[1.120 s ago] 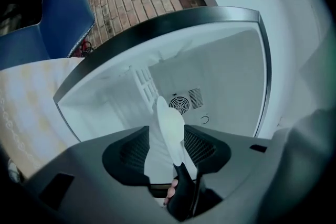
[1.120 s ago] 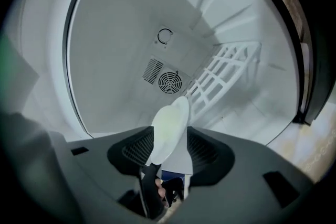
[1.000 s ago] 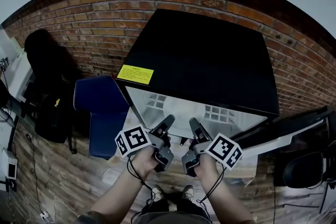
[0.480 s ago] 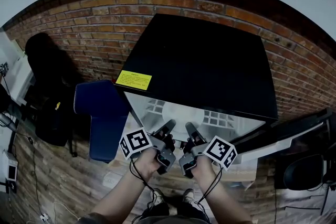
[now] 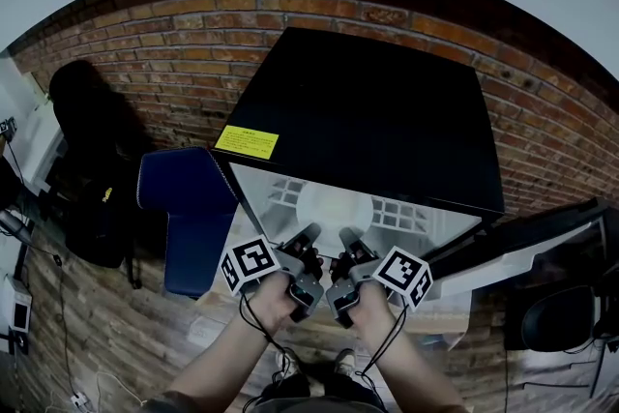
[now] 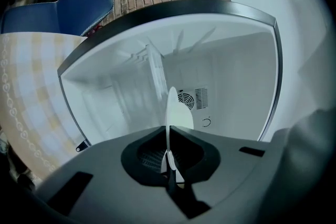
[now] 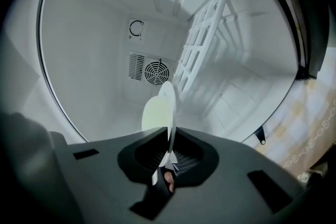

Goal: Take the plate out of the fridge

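A: Entry one, plate. Location?
B: Inside the open fridge, lying on the fridge's wire shelf. Not yet out.
A: Entry two, left gripper. Condition against a second ago?
B: Then spread wide at the fridge's mouth. Now its jaws are closing home on the plate's near rim, the white edge pinched between them.
A: Entry three, right gripper?
B: Same change. Wide then, now clamped on that rim, just beside the left one.
A: Consequence for the task?
B: The grasp looks made on both sides. What remains, in my judgement, is to lift the plate clear of the shelf and draw it level out of the fridge.
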A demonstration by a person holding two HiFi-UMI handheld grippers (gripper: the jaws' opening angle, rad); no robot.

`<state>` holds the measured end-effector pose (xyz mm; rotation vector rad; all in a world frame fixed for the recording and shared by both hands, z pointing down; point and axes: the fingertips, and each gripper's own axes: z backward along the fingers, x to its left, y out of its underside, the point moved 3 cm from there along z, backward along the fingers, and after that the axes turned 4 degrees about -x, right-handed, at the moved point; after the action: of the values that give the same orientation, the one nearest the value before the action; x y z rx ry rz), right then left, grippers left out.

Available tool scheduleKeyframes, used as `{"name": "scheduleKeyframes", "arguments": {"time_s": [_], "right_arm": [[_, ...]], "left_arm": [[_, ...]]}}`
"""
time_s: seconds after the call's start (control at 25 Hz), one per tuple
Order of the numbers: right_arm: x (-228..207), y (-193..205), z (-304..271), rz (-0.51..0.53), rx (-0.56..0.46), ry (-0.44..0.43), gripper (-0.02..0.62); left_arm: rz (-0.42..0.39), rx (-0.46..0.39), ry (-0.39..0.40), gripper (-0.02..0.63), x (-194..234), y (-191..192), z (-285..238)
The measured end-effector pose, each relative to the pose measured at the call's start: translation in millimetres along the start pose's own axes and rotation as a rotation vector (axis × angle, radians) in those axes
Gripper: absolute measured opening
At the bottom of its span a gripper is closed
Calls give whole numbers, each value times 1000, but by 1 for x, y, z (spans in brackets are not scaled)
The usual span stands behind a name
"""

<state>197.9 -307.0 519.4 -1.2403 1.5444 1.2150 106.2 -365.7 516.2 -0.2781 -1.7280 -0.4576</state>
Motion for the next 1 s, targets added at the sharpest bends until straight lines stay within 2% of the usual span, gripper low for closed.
{"name": "scheduleKeyframes", "arguments": {"time_s": [0.24,0.8,1.0], "right_arm": [[8,6,11,-6,22,9,43],[65,29,43,36,69,-58,40],[83,48,49,38,117,-90,40]], "left_arm": [[18,-10,4,29,-6,4,13],[36,-79,74,29,-50,4,67],[41,-122,86,29,-60,-1,95]]}}
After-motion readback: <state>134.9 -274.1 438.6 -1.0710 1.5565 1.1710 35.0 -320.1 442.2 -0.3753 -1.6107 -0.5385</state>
